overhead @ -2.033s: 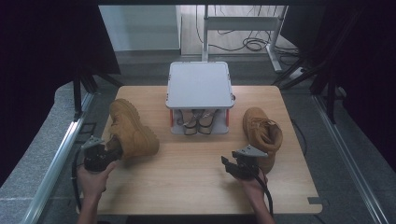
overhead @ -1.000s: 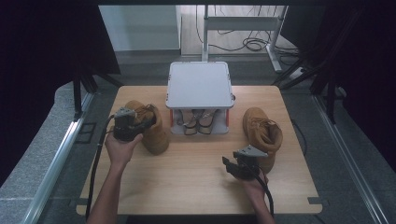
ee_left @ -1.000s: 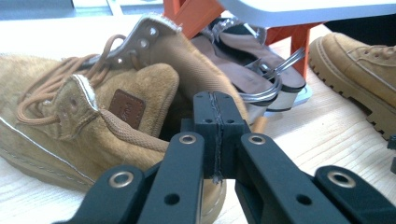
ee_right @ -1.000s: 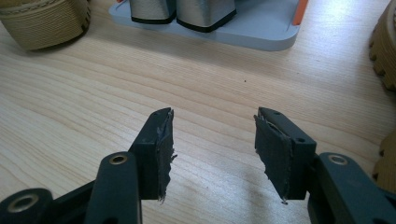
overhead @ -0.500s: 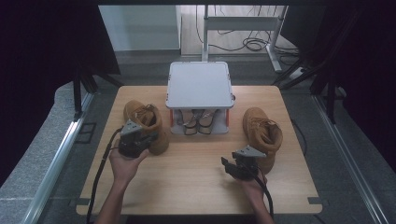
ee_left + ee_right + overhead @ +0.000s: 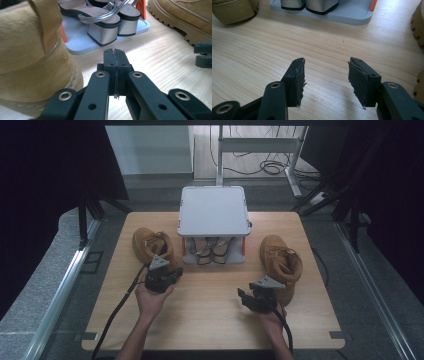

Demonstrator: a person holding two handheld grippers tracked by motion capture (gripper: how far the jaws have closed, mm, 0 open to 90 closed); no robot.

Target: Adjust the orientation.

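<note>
The left gripper (image 6: pixel 161 279) sits low over the wooden table (image 6: pixel 210 320) with its two black jaws pressed together and nothing between them, as the left gripper view shows plainly (image 6: pixel 116 67). Just beside it, on its left in that view, stands the heel of a tan boot (image 6: pixel 32 50), close to the jaws but not touched by them; in the high view this left boot (image 6: pixel 150 245) lies just beyond the gripper, toe pointing away. Ahead of the closed jaws, a little farther off, is the grey shoe rack (image 6: pixel 82 42), with a pair of block-heeled sandals (image 6: pixel 105 27) on its lower shelf, heels toward the gripper. The right gripper (image 6: pixel 257 297) rests near the person's edge of the table, its jaws standing apart over bare wood with nothing held (image 6: pixel 325 75). Just to its right is the second tan boot (image 6: pixel 282 265), its ridged sole at the edge of the right gripper view (image 6: pixel 418 25). Ahead of those open jaws, well apart from them, is the base of the rack (image 6: pixel 347 12). From above, the rack's flat grey top (image 6: pixel 214 212) lies between the two boots at the table's far side.
</note>
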